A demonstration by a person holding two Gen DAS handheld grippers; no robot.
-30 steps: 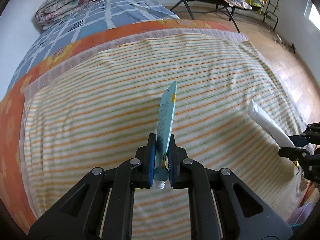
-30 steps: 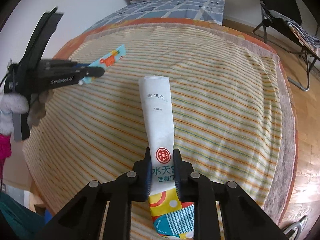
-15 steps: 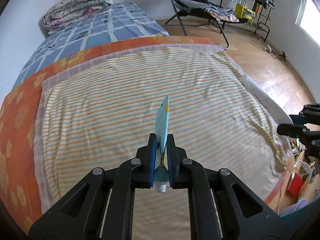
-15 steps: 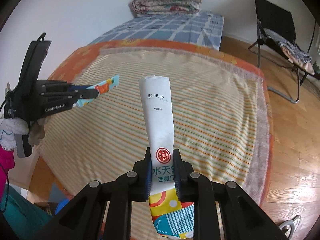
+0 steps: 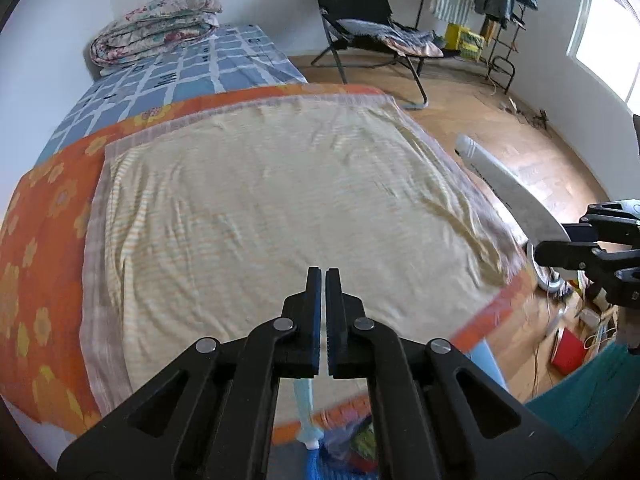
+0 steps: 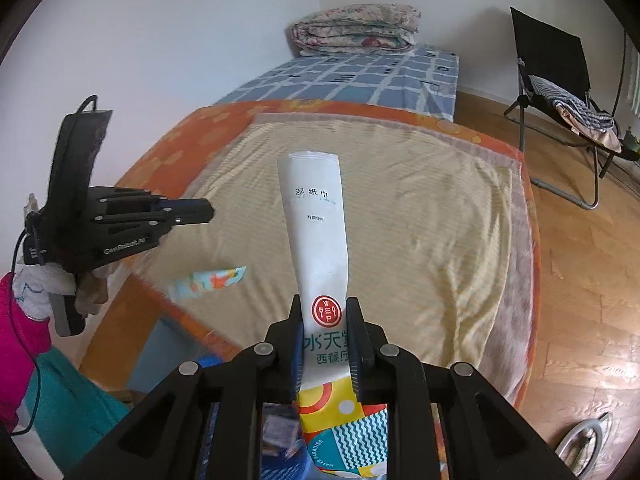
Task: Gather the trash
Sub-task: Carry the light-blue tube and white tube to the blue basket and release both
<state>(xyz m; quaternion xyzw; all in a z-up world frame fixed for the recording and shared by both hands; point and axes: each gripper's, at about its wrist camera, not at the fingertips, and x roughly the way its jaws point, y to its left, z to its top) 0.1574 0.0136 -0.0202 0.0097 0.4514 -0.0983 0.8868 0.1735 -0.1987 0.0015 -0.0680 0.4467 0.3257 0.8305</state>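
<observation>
Tube (image 6: 208, 280) slipped from left tongs (image 5: 323, 280), now below, seemingly falling.

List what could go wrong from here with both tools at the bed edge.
1. The blue packet is loose and blurred below the shut, empty left tool, at the edge of the bed. It may miss what looks like a blue bin and land on the floor.
2. The right tool grips the wipe pack low down, with most of its length sticking out. It could swing or slip before it is over the bin.
</observation>
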